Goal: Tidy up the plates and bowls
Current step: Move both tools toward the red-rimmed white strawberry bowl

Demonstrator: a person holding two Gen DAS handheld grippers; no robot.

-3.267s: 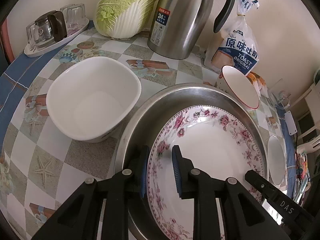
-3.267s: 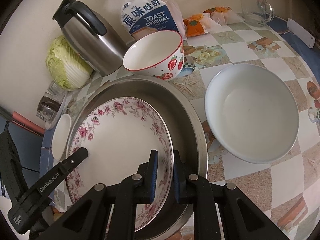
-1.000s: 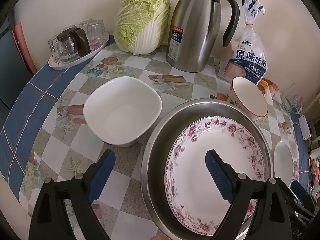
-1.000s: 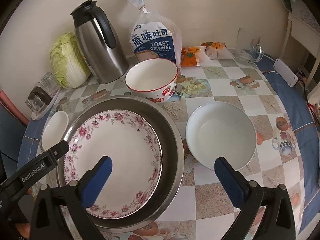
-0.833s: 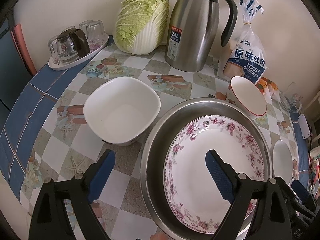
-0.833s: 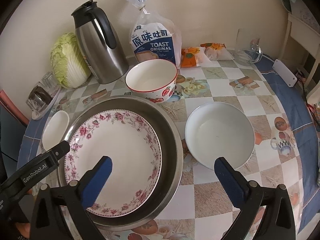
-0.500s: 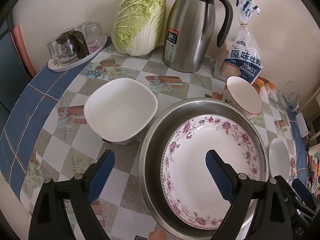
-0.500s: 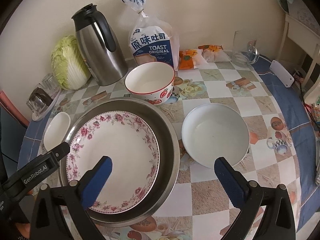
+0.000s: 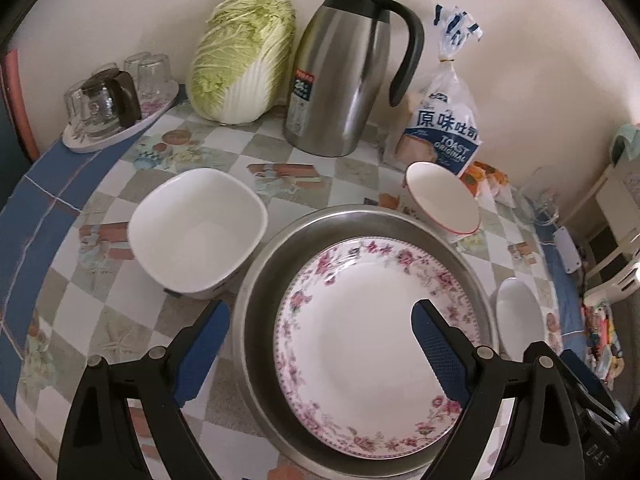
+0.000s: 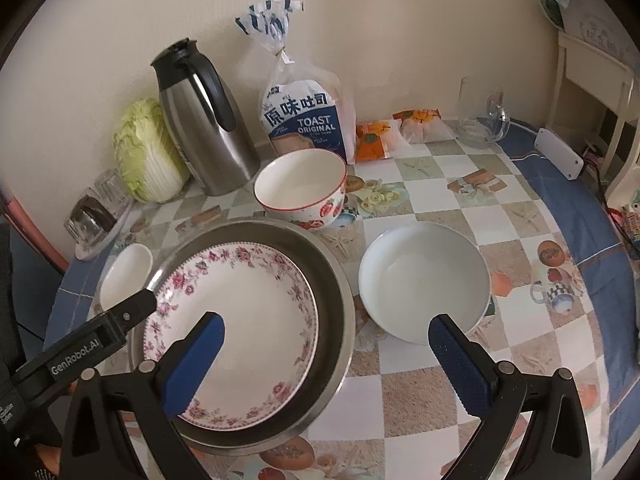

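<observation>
Glossy glazed floral plate (image 9: pixel 372 320) in a brushed-metal basin (image 9: pixel 260 280), shiny steel jug (image 9: pixel 340 80), seemingly plastic tablecloth (image 10: pixel 440 200)

A home dining or kitchen corner is showing here. A round table (image 10: pixel 532 184) under a checked, picture-printed cloth is standing against a plain cream wall. Along the wall at the top of the frame, a head of napa cabbage (image 9: pixel 240 60), a steel thermos jug (image 9: pixel 344 68) and a bag of sliced toast bread (image 10: pixel 304 120) are sitting. Upturned drinking glasses on a small tray (image 9: pixel 116 92) are resting at the upper left, and white furniture (image 10: pixel 592 92) is showing at the right edge.
</observation>
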